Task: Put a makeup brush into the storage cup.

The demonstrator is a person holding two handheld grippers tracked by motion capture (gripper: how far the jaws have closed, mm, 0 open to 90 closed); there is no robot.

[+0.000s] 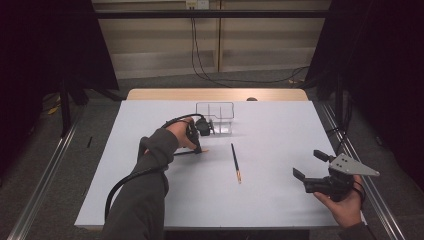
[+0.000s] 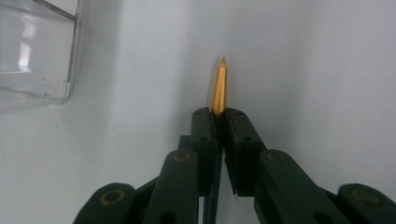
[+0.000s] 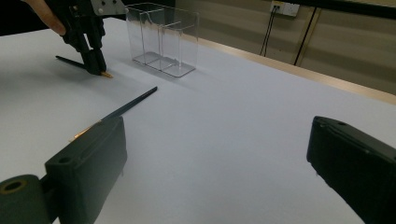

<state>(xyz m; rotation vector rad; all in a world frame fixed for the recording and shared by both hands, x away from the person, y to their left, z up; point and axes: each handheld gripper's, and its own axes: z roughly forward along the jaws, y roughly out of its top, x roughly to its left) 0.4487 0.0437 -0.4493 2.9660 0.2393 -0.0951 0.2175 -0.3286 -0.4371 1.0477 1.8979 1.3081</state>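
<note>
Left gripper down at the white surface, fingers pinched tight on a dark chopstick, gold tip poking out just past the fingertips; clear plastic holder near, beyond those fingers; second chopstick flat on the surface, between the two grippers; right gripper held off to the side, fingers spread wide, gripping nothing.
</note>
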